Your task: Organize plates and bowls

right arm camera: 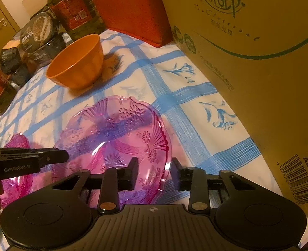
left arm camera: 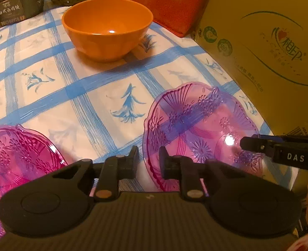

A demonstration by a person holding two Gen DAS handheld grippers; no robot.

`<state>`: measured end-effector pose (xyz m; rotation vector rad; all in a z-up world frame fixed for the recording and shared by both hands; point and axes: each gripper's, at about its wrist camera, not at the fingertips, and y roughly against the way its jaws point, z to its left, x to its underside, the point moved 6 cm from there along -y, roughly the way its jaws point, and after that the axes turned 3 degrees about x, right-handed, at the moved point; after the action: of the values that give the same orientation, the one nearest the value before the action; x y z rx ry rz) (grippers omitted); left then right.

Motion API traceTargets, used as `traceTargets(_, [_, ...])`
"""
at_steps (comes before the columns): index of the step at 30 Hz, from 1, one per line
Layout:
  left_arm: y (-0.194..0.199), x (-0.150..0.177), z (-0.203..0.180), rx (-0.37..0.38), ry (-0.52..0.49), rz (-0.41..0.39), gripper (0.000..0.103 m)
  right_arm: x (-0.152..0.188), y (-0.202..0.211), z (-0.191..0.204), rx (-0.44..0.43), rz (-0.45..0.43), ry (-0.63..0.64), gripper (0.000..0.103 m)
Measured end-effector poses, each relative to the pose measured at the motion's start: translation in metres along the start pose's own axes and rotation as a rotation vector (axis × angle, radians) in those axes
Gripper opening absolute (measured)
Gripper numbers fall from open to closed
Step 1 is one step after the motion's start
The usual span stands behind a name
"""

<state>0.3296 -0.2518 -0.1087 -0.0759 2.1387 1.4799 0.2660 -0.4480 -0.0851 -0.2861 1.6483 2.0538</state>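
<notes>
Both grippers straddle opposite rims of a pink plate point(right arm camera: 120, 138) lying face up beside a carton point(right arm camera: 258, 67). The left gripper point(left arm camera: 148, 161) has its jaws narrowed astride the near-left rim, the right gripper point(right arm camera: 154, 172) astride the right rim; whether either grips, the views cannot tell. Open tablecloth point(left arm camera: 87, 96) stretches to an orange bowl point(left arm camera: 106, 28) standing upright.

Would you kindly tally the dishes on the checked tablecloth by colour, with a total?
Orange bowl: 1
Pink transparent plates: 2, one between the two grippers, one further left
Total: 3 dishes
</notes>
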Motion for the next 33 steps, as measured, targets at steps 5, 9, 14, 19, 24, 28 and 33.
traceTargets(5, [-0.002,0.0,-0.001,0.002,-0.001,0.007,0.012,0.0,-0.002,-0.005,0.011,0.004,-0.004,0.018])
traceTargets(9, [-0.002,0.0,0.0,0.006,0.001,0.01,0.012,0.0,-0.004,-0.008,0.015,0.013,-0.012,0.012])
traceTargets(14, [-0.001,-0.001,0.0,0.002,0.0,0.008,0.011,0.0,-0.005,-0.009,0.014,0.011,-0.011,0.011])
traceTargets(19, [0.01,-0.005,0.0,0.001,-0.004,-0.005,0.011,-0.002,0.004,-0.004,0.015,-0.001,0.001,0.011])
traceTargets(24, [0.027,-0.009,-0.001,-0.006,-0.004,-0.02,0.011,-0.008,0.016,0.005,0.004,-0.014,0.003,0.011])
traceTargets(28, [0.043,-0.009,0.003,-0.003,0.015,-0.023,0.011,-0.011,0.027,0.016,-0.003,-0.023,0.015,0.011])
traceTargets(33, [0.067,-0.006,0.014,-0.011,0.036,-0.039,0.011,-0.01,0.041,0.037,-0.021,-0.029,0.038,0.011])
